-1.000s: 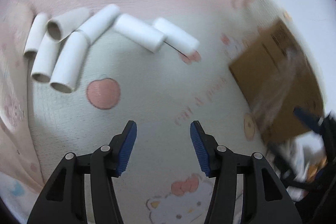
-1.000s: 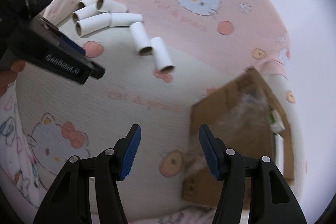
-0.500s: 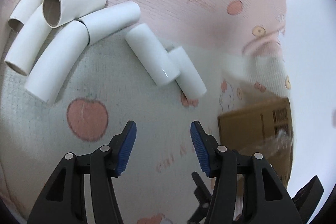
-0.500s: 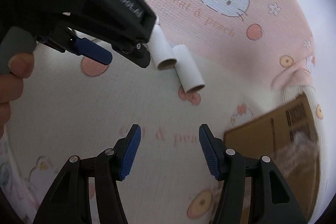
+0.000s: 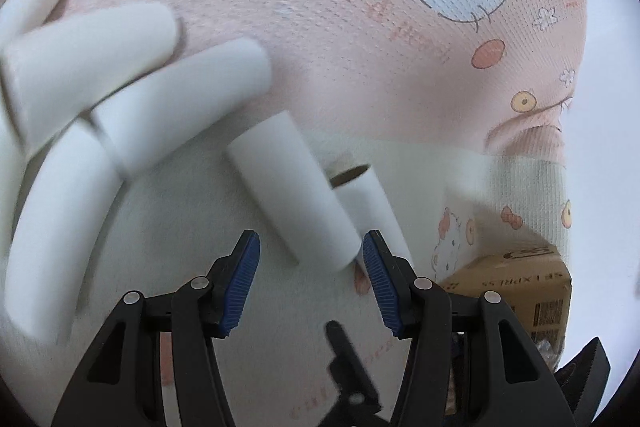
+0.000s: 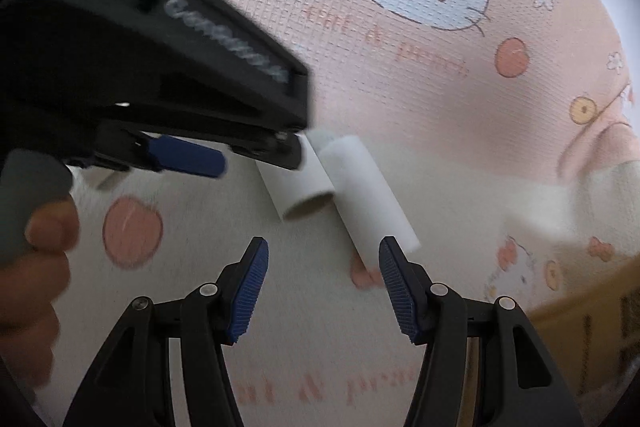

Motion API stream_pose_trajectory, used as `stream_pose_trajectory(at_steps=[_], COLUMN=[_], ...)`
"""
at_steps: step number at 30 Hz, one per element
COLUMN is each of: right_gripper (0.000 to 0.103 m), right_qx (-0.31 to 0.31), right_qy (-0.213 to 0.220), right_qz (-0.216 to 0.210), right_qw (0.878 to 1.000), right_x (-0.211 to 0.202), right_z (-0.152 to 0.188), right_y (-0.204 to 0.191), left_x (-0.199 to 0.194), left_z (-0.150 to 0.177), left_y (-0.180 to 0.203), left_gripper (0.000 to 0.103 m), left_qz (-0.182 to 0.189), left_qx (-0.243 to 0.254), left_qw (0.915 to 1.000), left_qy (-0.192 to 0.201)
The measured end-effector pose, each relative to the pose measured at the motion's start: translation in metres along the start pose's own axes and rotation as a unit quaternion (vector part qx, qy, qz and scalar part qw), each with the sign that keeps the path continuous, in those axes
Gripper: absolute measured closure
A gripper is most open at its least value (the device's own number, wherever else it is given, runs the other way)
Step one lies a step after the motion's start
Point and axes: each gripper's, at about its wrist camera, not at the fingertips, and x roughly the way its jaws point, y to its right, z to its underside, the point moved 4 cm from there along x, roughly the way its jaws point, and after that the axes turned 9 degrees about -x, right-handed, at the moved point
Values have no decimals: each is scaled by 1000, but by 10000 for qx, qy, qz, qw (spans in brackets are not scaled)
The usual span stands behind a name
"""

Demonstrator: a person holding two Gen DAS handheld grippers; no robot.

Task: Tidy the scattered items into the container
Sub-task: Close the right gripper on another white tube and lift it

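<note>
White cardboard tubes (image 5: 292, 187) lie scattered on the cartoon-print blanket; 2 touch side by side. The brown cardboard box (image 5: 516, 291) sits nearby.

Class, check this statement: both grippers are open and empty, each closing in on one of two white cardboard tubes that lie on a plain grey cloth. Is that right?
Not quite. The cloth is not plain grey: the right wrist view shows pink and cream with cartoon cats and peaches. Otherwise correct: the left gripper and right gripper are open and empty, nearing the white cardboard tubes.
</note>
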Motion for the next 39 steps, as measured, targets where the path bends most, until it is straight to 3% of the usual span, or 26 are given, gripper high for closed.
stream_pose_trajectory(at_steps=[4, 8, 11, 18, 20, 22, 29, 39], right_gripper=[48, 48, 48, 48, 50, 61, 62, 62], right_qx=[367, 715, 845, 1027, 1051, 1129, 1601, 2169], right_qy=[56, 215, 353, 321, 195, 78, -77, -1111], right_qz=[-176, -466, -611, -1194, -1335, -1514, -1673, -1979], right_qw=[9992, 9961, 9939, 9870, 9853, 9820, 9728, 9494], right_x=[15, 26, 29, 36, 39, 41, 22, -32], right_z=[-4, -8, -13, -15, -13, -9, 0, 52], right_y=[7, 17, 20, 13, 10, 6, 1, -24], left_x=[5, 13, 21, 20, 24, 32, 28, 12], left_z=[-14, -20, -21, -18, -16, -15, -2, 73], left_y=[-3, -18, -23, -12, -13, -11, -8, -12], left_gripper=[45, 45, 45, 45, 46, 47, 51, 52], left_qz=[-74, 162, 217, 219, 224, 164, 190, -48], left_qx=[-52, -600, -730, -421, -429, -423, -258, 128], left_qw=[10000, 9980, 9969, 9988, 9986, 9986, 9986, 9957], left_qy=[37, -88, -203, -123, -207, -288, -412, -913])
